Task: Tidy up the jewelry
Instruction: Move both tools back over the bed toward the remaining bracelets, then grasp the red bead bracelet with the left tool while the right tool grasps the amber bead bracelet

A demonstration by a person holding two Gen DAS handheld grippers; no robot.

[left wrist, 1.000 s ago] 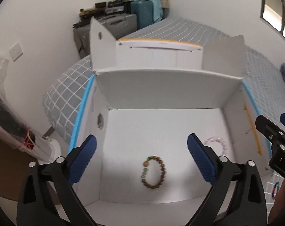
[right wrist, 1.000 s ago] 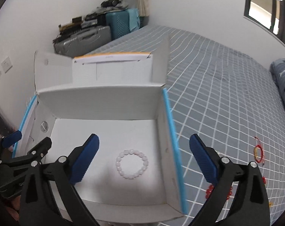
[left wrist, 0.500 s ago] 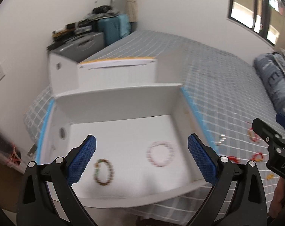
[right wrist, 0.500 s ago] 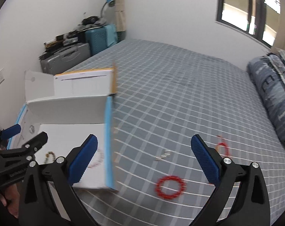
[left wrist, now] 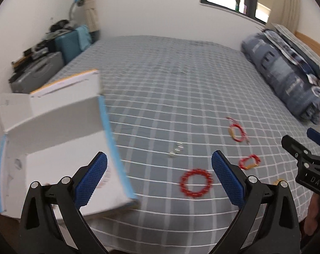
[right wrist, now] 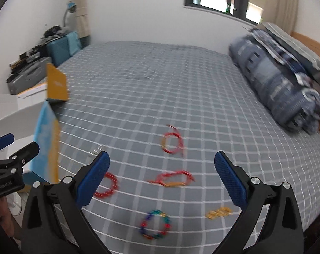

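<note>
My left gripper [left wrist: 158, 176] is open and empty above the bed, just right of the white cardboard box [left wrist: 54, 114]. A red bead bracelet [left wrist: 195, 183] lies between its fingers on the checked sheet. My right gripper [right wrist: 162, 176] is open and empty over a red and gold string bracelet [right wrist: 173, 180]. Another red string bracelet [right wrist: 172, 142] lies farther off, a multicoloured bead bracelet [right wrist: 155, 224] lies nearer, and a small gold piece [right wrist: 218, 212] is to its right. The red bead bracelet [right wrist: 107, 185] sits behind my right gripper's left finger. The frames are blurred.
Small silver pieces [left wrist: 176, 149] lie on the sheet near the box. A folded blue quilt [left wrist: 286, 80] lies along the bed's right side. Suitcases [left wrist: 54, 53] stand by the wall at the far left. The left gripper shows at the right wrist view's left edge [right wrist: 9, 169].
Both grippers have swung right, away from the box interior with its two bracelets, to over the loose bracelets on the bed. Both stayed open.
</note>
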